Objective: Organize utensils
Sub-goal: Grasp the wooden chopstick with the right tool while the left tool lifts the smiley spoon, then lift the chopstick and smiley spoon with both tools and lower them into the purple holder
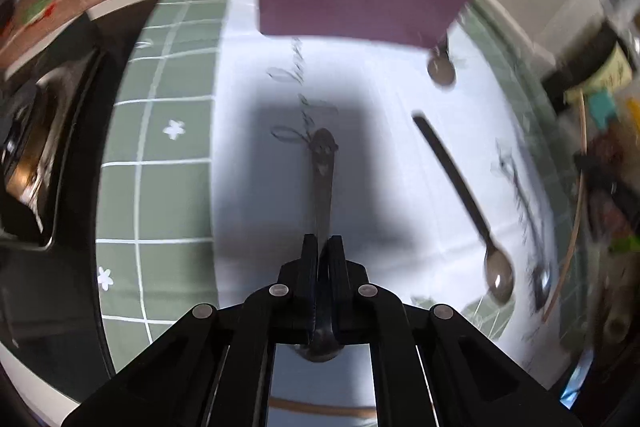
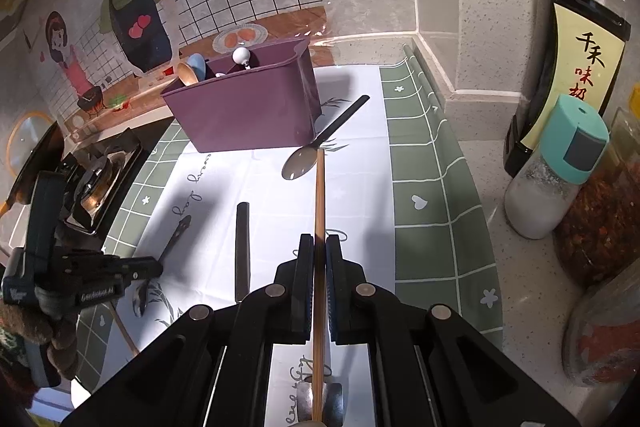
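I judge the job partly done: the purple caddy (image 2: pixel 248 107) in the upper middle of the right view already holds a few utensils, while two black-handled spoons (image 2: pixel 326 137) lie loose on the white cloth (image 2: pixel 280 187). My left gripper (image 1: pixel 323 247) pinches a metal spoon (image 1: pixel 323 179); my right gripper (image 2: pixel 319 247) pinches a chopstick (image 2: pixel 319 195). The cloth covers a speckled kitchen counter (image 2: pixel 520 267). A stove (image 2: pixel 100 179) sits at left, a sauce bottle (image 2: pixel 572 47) and a salt shaker (image 2: pixel 556 167) at right.

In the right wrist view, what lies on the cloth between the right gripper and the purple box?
A black-handled spoon lies there, bowl toward the right gripper, beside the purple box; the held chopstick points at it.
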Demonstrator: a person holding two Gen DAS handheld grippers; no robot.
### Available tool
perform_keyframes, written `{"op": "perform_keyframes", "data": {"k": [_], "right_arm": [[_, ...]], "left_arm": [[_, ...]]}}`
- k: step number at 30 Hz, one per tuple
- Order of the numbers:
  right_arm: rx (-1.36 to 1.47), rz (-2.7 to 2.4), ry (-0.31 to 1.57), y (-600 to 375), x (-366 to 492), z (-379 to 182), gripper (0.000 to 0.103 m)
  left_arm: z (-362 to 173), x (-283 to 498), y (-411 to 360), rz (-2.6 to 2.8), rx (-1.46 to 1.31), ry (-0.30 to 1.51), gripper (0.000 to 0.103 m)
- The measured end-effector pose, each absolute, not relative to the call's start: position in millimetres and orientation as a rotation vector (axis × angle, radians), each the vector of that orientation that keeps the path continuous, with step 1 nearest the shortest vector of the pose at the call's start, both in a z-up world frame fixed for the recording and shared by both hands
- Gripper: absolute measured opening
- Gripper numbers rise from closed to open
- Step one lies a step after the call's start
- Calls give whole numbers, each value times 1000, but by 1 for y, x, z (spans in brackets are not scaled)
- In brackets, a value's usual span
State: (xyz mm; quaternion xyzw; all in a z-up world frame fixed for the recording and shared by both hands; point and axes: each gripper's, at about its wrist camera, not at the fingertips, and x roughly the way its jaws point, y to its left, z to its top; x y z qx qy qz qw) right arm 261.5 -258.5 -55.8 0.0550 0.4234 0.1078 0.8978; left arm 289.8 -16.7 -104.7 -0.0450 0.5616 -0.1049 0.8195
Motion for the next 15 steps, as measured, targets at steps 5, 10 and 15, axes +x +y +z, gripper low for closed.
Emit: {"op": "perform_keyframes", "data": {"k": [5,10,15], "right_arm": [[140,216,842,-268,258,-45,6],[171,224,828,-275,261,-38,6],[188,242,777,-275,261,-24,6]], "left_arm": [[-71,273,-8,-249,-184,1049,5],[-47,267,-1,-266,-247,969,5],[-20,266,-4,-278,-254,873,5]]}}
